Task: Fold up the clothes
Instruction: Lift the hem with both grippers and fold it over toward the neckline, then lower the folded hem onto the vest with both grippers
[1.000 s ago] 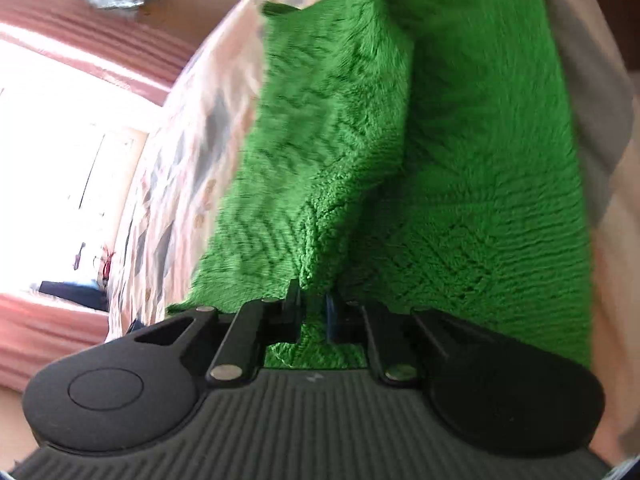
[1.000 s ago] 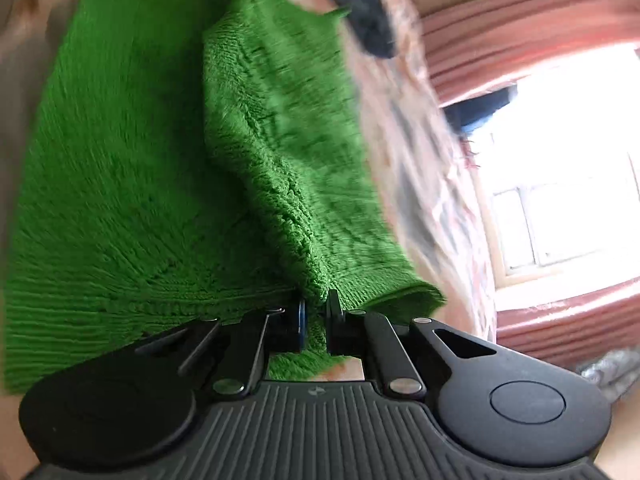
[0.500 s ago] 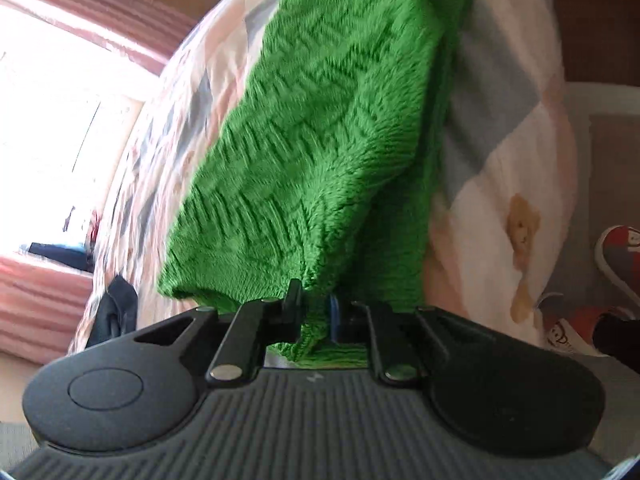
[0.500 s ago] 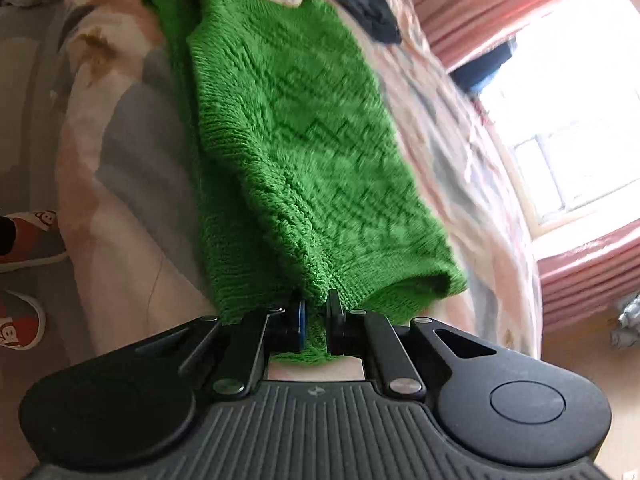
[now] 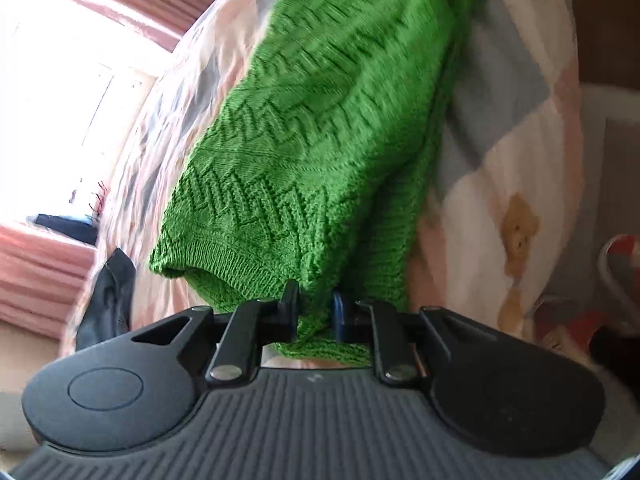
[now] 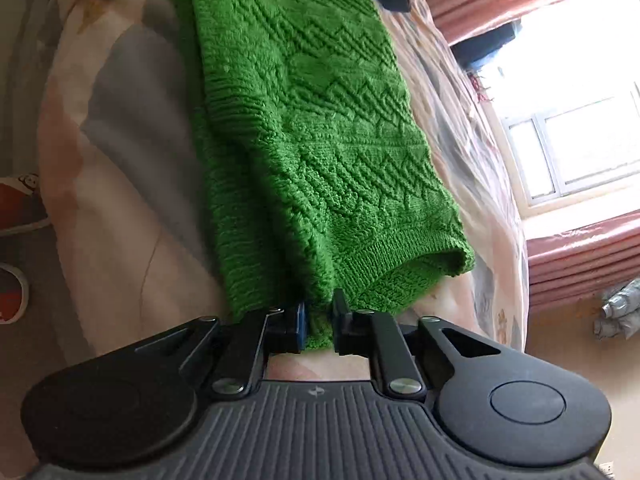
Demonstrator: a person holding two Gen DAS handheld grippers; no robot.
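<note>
With both grippers pinching knit, we've got the sweater (image 5: 320, 128) spread ahead of the fingers over the quilt (image 5: 500, 128). Left gripper (image 5: 315, 316) is closed down narrow on green fabric at the near edge; right gripper (image 6: 318, 326) likewise, at its own end. From each view the garment runs straight away from the jaws, doubled: a top layer with zigzag pattern over a plainer layer beneath, ribbed hem just off to the window side.

Handling, our read: soft, thick, stretchy knit, moderate weight, not slippery, not fragile. It will sag between grips, so we'd hold both layers at the corners and keep tension even.

Count: one sweater, two grippers, one dark garment (image 5: 108, 292) past the hem on the quilt, shoes (image 6: 16, 208) on the floor to the outer side, number unclear.
</note>
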